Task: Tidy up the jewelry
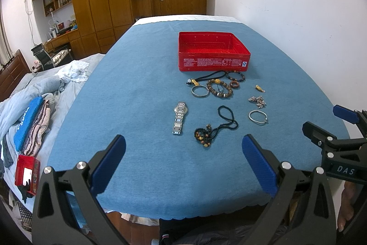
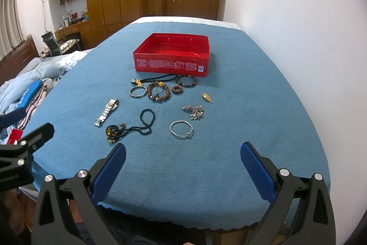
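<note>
My left gripper [image 1: 183, 160] and right gripper [image 2: 183, 164] both gape wide, holding nothing. The jewelry sits at twelve o'clock; the silver watch [image 1: 180, 117] lies nearest my left.

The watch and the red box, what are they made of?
The watch looks like shiny silver metal: its linked band glints. The red box seems to be painted tin, smooth and glossy with thin walls and small print, though it could be plastic.

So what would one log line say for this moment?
left gripper: open | right gripper: open | jewelry: on blue cloth | red tin: empty
</note>
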Demonstrator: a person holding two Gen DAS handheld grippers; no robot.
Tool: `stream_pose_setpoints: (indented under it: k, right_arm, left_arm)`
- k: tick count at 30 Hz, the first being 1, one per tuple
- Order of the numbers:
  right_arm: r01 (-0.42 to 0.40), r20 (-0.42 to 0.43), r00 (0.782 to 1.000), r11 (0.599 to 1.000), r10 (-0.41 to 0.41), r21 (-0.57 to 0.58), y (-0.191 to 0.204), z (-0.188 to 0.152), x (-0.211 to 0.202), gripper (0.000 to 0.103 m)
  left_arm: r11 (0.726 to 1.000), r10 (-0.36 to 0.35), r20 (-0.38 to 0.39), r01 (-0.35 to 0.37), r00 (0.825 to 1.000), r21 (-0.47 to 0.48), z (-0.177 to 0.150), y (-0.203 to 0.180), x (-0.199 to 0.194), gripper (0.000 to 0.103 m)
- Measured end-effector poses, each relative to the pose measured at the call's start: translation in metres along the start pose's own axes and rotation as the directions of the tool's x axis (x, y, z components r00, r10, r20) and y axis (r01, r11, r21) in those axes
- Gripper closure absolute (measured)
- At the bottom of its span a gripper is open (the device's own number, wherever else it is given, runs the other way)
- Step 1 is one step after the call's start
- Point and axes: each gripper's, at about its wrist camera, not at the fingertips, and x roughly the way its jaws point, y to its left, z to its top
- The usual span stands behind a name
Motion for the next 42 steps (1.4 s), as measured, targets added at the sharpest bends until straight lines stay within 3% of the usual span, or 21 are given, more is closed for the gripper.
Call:
stream_pose_setpoints:
  k: [26, 32, 35, 39, 42]
  right_arm:
    - [-0.001, 0.0, 1.0, 1.0, 0.001, -0.012, 0.0, 0.0, 0.004, 0.004]
    - [0.005, 0.069, 0.998, 0.998, -0.001, -0.06, -0.003, -0.004, 0.013, 0.004]
    - [-0.028, 0.032, 0.999, 0.999, 0.029, -0.036, -0.014, -0.004, 0.032, 0.004]
    - [-0.061, -0.007, 0.998, 0.998, 0.061, -0.029, -0.019, -0.002, 0.053, 0.004]
    - [-0.089, -0.034, 0.996, 0.995, 0.088, -0.036, -0.019, 0.0, 0.068, 0.009]
  left_arm:
    - [1.0, -0.001, -0.004, 0.001, 1.0, 0.008, -0.001, 0.004, 0.0, 0.003]
    - [0.999, -0.046, -0.031, 0.046, 0.998, 0.007, -0.009, 0.018, 0.027, 0.003]
    - [1.0, -0.023, -0.07, 0.024, 0.997, 0.017, -0.015, 0.025, 0.047, 0.003]
    - [0.998, -0.056, -0.185, 0.06, 0.981, 0.014, -0.023, 0.032, 0.084, 0.003]
    - [1.0, -0.014, -0.202, 0.017, 0.979, 0.011, -0.022, 0.037, 0.1, 0.003]
